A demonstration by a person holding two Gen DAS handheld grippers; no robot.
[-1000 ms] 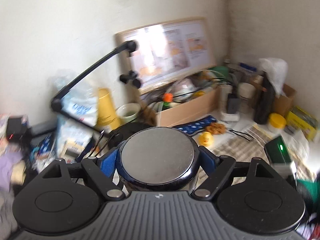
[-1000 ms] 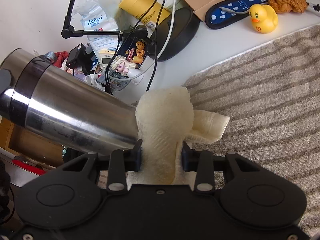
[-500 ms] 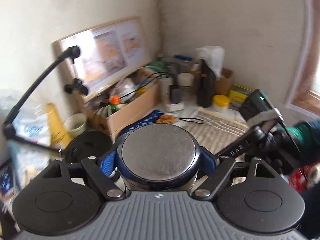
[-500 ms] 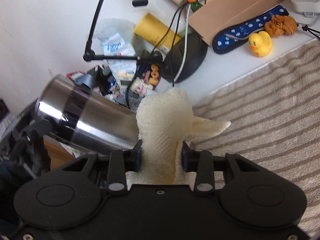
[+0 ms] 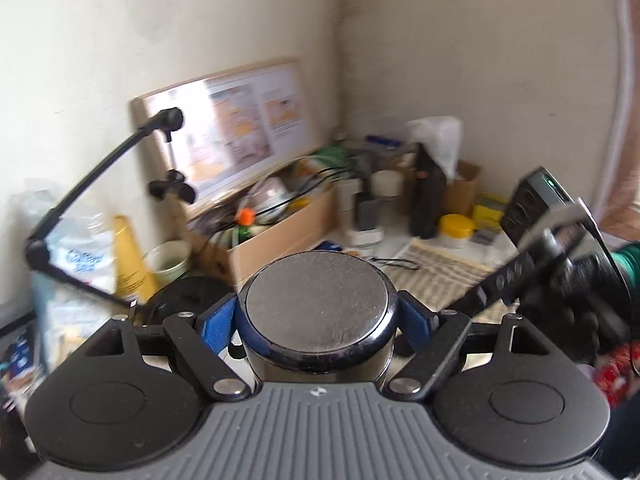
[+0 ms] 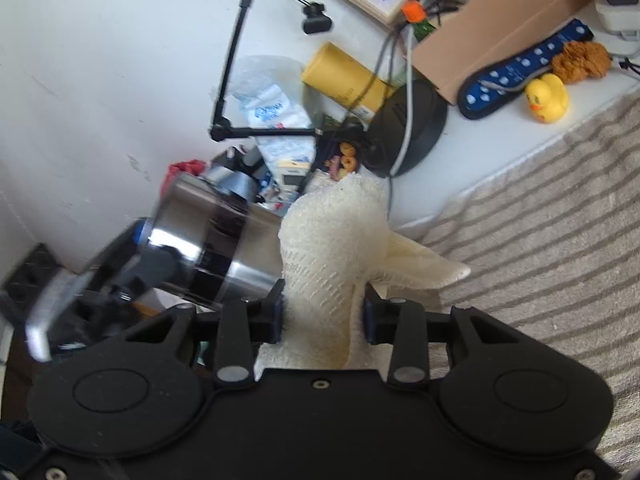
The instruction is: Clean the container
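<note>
1. The left tongs (image 5: 318, 330) are clamping a stainless steel tumbler (image 6: 208, 248) between blue pads. It is lying almost sideways in the air above the striped towel (image 6: 560, 208) on the bench, its flat metal end (image 5: 316, 306) facing the left camera.
2. The right tongs (image 6: 322, 312) are pinching a folded cream cloth (image 6: 332, 248). The cloth's top fold is pressing against the tumbler's shiny side wall, on the side nearest the striped towel.
3. In my judgement a wiping pass along the outer wall is under way. How much of the wall is already clean cannot be told.
4. To wipe well, keep the left tongs squeezing firmly, because the polished steel looks slippery and a sideways push could twist it loose.
5. Keep the cloth's broad face flat against the curve, so that only cloth, never the hard tongs, is rubbing the steel.
6. Keep both above the striped towel, well apart from the yellow rubber duck (image 6: 547, 98) and the black lamp base (image 6: 412, 124) beyond the towel's far edge.
</note>
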